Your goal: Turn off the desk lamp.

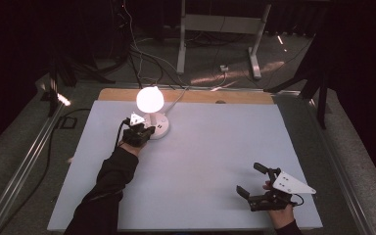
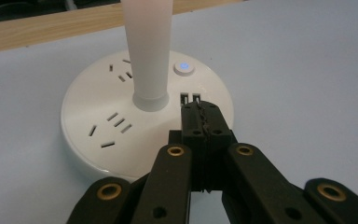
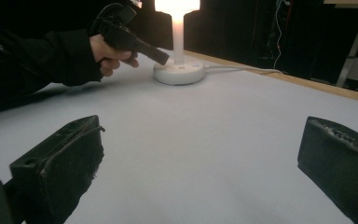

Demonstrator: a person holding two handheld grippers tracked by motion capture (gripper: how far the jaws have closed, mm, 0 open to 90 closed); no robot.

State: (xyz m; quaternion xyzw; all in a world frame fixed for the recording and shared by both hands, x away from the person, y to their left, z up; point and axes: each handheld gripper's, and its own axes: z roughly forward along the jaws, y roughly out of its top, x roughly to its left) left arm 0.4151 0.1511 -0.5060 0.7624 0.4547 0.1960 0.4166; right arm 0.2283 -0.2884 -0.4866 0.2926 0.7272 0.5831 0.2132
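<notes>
- Dark room, cables all over the floor behind, and a pale blue-white table (image 1: 200, 161) with a wooden strip along its far edge. Pretty much the only light comes from the lamp itself.
- The lamp (image 1: 150, 100) sits at the far left of the table: glowing round globe on a white stem, standing on a round white base (image 2: 98, 135) that doubles as a power strip, with sockets and two USB ports on top.
- The left gripper (image 1: 144, 132) is right at that base, jaws closed together with nothing between them, tips over the base just short of the USB ports.
- The power button (image 2: 184, 68) shows a blue glow and the globe is lit, so I'd say the switching-on part is done. What's left is probably just pulling the gripper back, or another press if the goal is dimming or off.
- The right gripper (image 1: 254, 188) sits idle at the near right, well apart from the lamp, jaws spread wide and empty.
- Hard to tell: whether the left tips actually touch the base or hover just above it. The globe is blown out in the high view and cut off at the top of both gripper views, and the lamp's cord (image 3: 242, 68) runs off past the table edge.
</notes>
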